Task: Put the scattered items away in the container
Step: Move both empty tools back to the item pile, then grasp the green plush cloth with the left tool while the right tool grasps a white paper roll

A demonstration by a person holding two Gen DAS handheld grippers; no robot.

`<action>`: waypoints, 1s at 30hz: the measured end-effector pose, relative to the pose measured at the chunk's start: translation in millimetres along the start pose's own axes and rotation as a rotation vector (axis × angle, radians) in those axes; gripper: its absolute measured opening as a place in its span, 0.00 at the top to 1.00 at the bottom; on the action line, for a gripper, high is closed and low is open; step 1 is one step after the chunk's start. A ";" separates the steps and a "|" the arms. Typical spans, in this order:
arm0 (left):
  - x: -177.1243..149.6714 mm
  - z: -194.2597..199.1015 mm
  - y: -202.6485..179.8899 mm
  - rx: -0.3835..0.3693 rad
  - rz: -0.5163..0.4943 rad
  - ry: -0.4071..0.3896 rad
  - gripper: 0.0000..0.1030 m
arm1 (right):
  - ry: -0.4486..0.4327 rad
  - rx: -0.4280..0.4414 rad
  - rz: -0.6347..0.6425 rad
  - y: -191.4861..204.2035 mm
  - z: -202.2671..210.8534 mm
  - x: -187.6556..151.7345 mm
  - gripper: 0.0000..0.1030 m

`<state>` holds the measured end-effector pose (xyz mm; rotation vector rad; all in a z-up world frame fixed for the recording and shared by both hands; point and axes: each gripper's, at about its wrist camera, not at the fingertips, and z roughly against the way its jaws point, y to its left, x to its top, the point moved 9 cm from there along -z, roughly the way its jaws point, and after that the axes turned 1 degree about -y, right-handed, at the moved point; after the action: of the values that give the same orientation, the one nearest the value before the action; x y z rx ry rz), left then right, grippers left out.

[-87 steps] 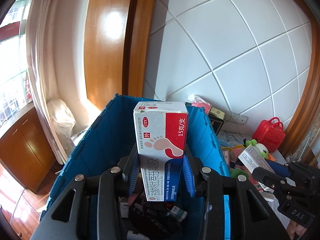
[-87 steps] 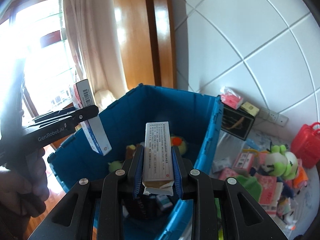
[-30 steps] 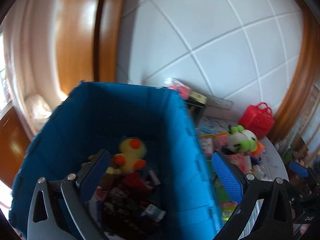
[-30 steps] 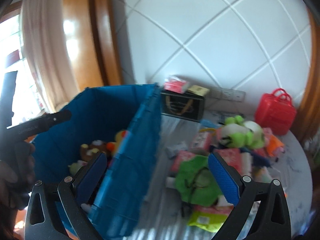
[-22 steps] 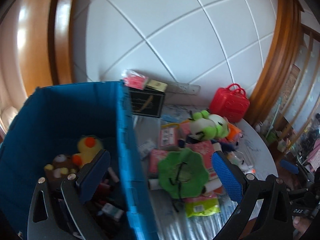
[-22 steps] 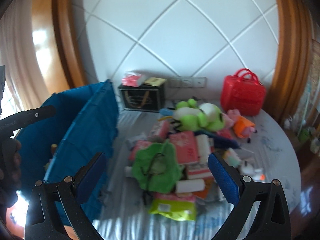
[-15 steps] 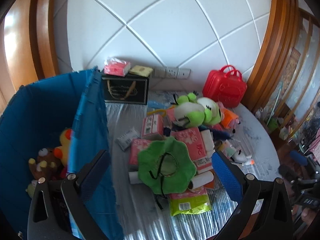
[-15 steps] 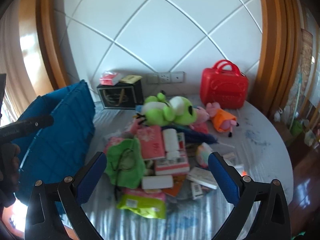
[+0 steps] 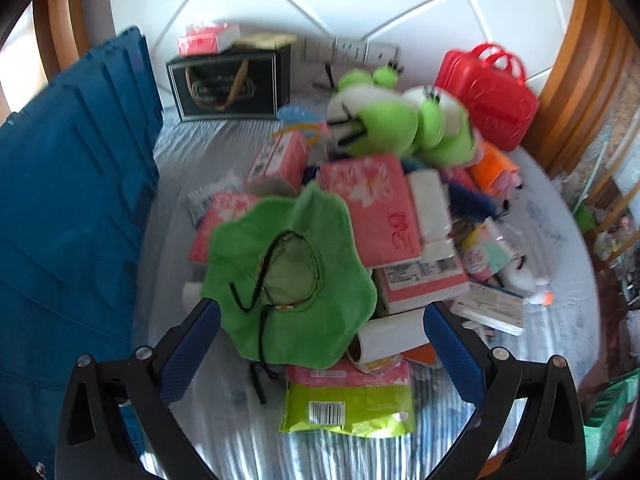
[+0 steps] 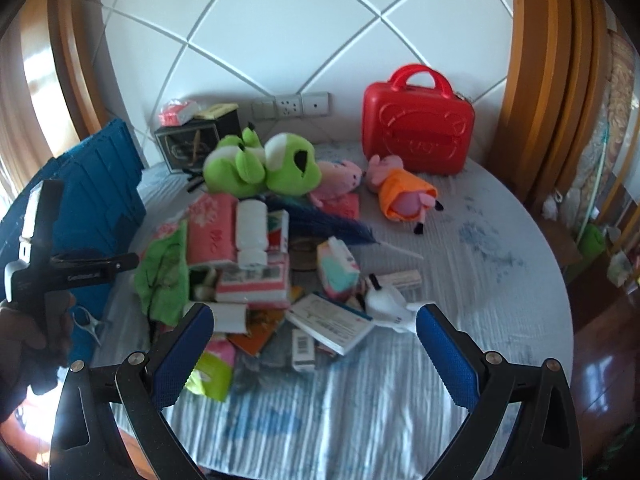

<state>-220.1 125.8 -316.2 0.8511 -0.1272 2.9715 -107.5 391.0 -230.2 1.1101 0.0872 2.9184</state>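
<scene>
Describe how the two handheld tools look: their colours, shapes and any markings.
Both tools have black frames with triangular cut-outs and silver screws. Each finger carries a blue, dimpled pad. In the right wrist view, the left tool is seen side-on as a slim black bar with small white lettering, too blurred to read, above a black handle.

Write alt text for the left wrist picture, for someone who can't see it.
An open, empty hand-held gripper hovers over a cluttered table, aimed at a floppy green hat lying on pink tissue packs. Behind the pile are a green frog plush and a red toy case; a blue crate stands at the left.
</scene>
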 end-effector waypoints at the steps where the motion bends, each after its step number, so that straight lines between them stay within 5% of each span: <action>1: -2.1 -9.0 -2.7 0.003 0.004 0.010 0.00 | 0.015 0.001 -0.001 -4.4 -5.2 -3.9 0.00; 9: -3.8 -73.6 -16.5 0.068 -0.010 0.066 0.00 | 0.106 0.012 0.020 -17.3 -43.4 -32.3 0.00; 15: -4.6 -112.0 -2.2 0.131 0.002 0.112 0.08 | 0.147 0.061 0.082 12.6 -94.4 -46.0 0.00; 16: -4.5 -116.7 0.9 0.140 -0.009 0.118 0.13 | 0.156 0.069 0.097 20.0 -104.1 -47.6 0.00; 18: -8.3 -125.6 9.9 0.145 -0.018 0.142 0.40 | 0.176 0.092 0.128 38.4 -125.8 -51.8 0.00; 20: -14.7 -130.8 19.9 0.156 -0.011 0.169 0.87 | 0.203 0.115 0.160 59.5 -146.4 -57.3 0.00; 30: -15.6 -77.8 54.3 0.063 0.024 0.081 0.93 | 0.145 0.216 0.488 162.5 -181.8 -67.5 0.00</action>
<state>-251.5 78.5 -393.9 0.7387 -0.0410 3.0425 -177.3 218.0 -401.1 1.0697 0.1571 3.4969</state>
